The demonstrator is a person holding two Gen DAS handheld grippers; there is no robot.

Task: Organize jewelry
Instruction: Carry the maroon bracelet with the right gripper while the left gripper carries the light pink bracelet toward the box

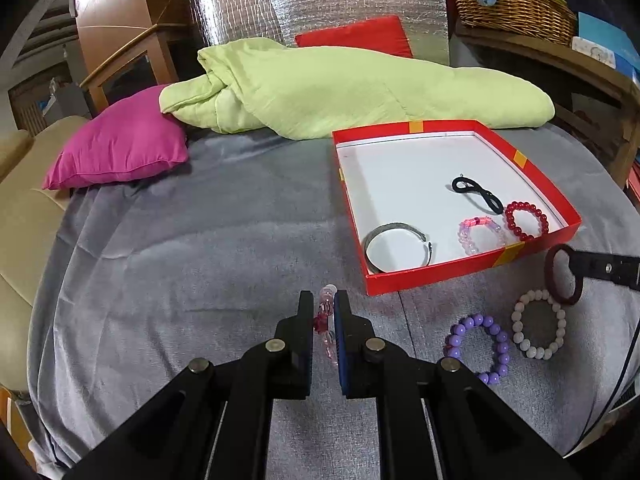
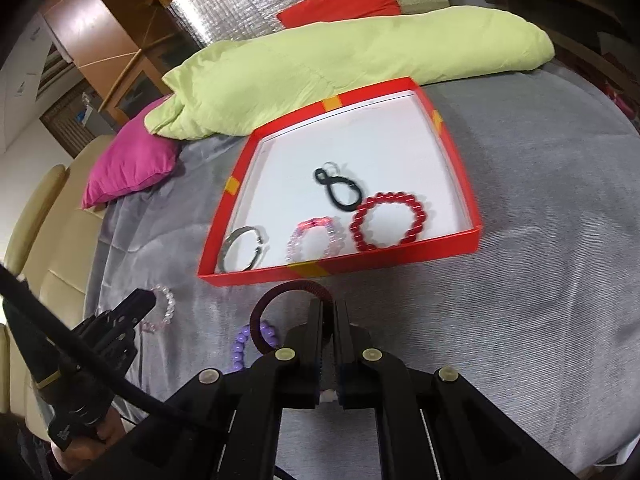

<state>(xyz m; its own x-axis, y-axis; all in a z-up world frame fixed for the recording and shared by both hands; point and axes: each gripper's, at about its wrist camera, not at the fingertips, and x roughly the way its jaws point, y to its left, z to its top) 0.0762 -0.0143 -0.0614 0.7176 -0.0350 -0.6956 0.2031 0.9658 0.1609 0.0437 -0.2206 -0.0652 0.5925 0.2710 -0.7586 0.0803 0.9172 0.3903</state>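
Note:
A red box point(image 1: 428, 280) point(image 2: 400, 258) with a white floor sits on the grey bedspread. It holds a silver bangle point(image 1: 394, 236) point(image 2: 243, 249), a pink clear bead bracelet point(image 1: 480, 232) point(image 2: 316, 238), a red bead bracelet point(image 1: 526, 219) point(image 2: 386, 220) and a black cord loop point(image 1: 476, 192) point(image 2: 338, 190). My left gripper point(image 1: 323, 300) point(image 2: 146, 304) is shut on a clear pink bead bracelet point(image 1: 326, 324) point(image 2: 162, 308). My right gripper point(image 2: 328, 308) point(image 1: 570, 262) is shut on a dark maroon hair tie point(image 2: 280, 308) point(image 1: 560, 280), just in front of the box. A purple bead bracelet point(image 1: 480, 346) point(image 2: 244, 344) and a white bead bracelet point(image 1: 538, 330) lie on the spread.
A lime green quilt point(image 1: 340, 88) point(image 2: 340, 68) lies behind the box. A magenta pillow point(image 1: 120, 148) point(image 2: 128, 168) lies at the left and a red cushion point(image 1: 356, 36) at the back. A wicker basket point(image 1: 512, 0) stands on a shelf at the right.

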